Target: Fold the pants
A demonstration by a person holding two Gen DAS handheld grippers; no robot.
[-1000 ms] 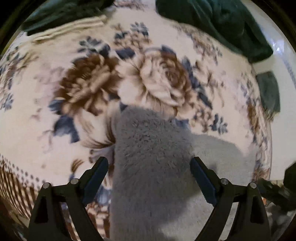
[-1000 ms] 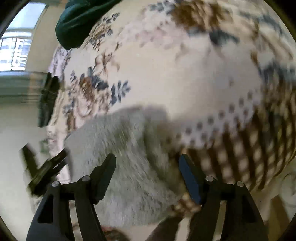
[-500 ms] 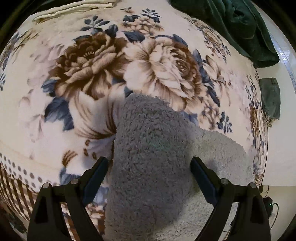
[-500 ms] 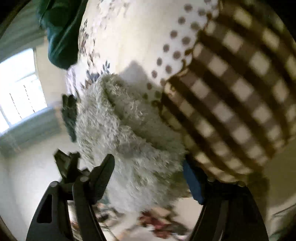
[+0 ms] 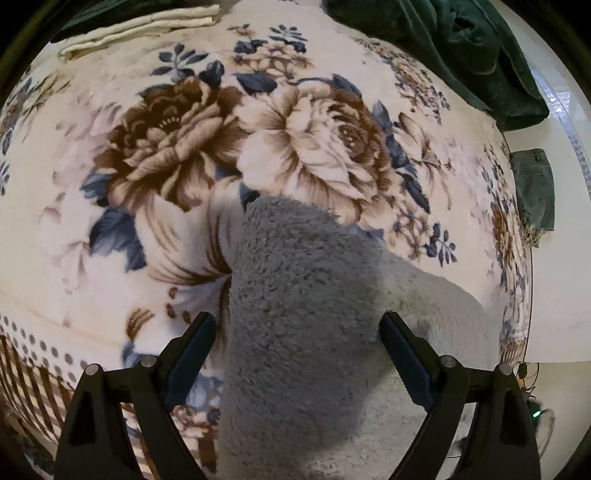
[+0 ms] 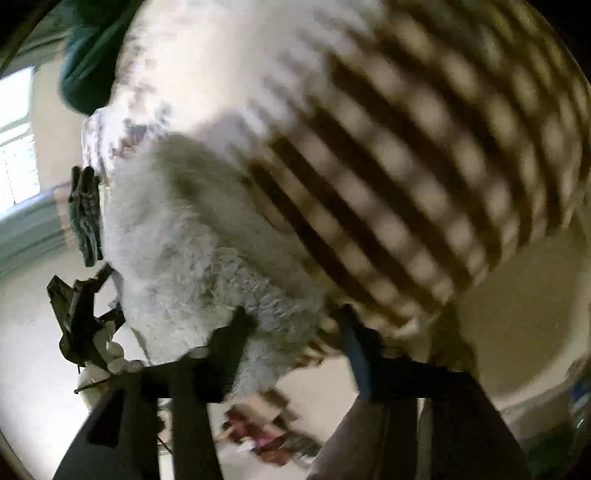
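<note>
Grey fleece pants [image 5: 303, 314] lie folded on a floral blanket [image 5: 184, 147], running from the bottom centre up to mid-frame. My left gripper [image 5: 297, 341] is open, its jaws standing either side of the pants just above them. In the blurred right wrist view the pants [image 6: 192, 258] hang at the bed's edge. My right gripper [image 6: 291, 332] is partly closed around the lower edge of the fleece; whether it grips the cloth is unclear. The left gripper [image 6: 77, 321] also shows in the right wrist view, at the left.
Dark green garments [image 5: 461, 48] are heaped at the bed's far right. A cream folded cloth [image 5: 136, 33] lies at the far left. Small green shorts [image 5: 533, 192] hang at the right edge. The blanket's checked border [image 6: 424, 184] drapes over the bedside. Clutter [image 6: 266, 432] lies on the floor.
My right gripper has swung down to the pants' edge at the bedside and its jaws have narrowed. My left gripper stays open over the pants and has pulled back slightly.
</note>
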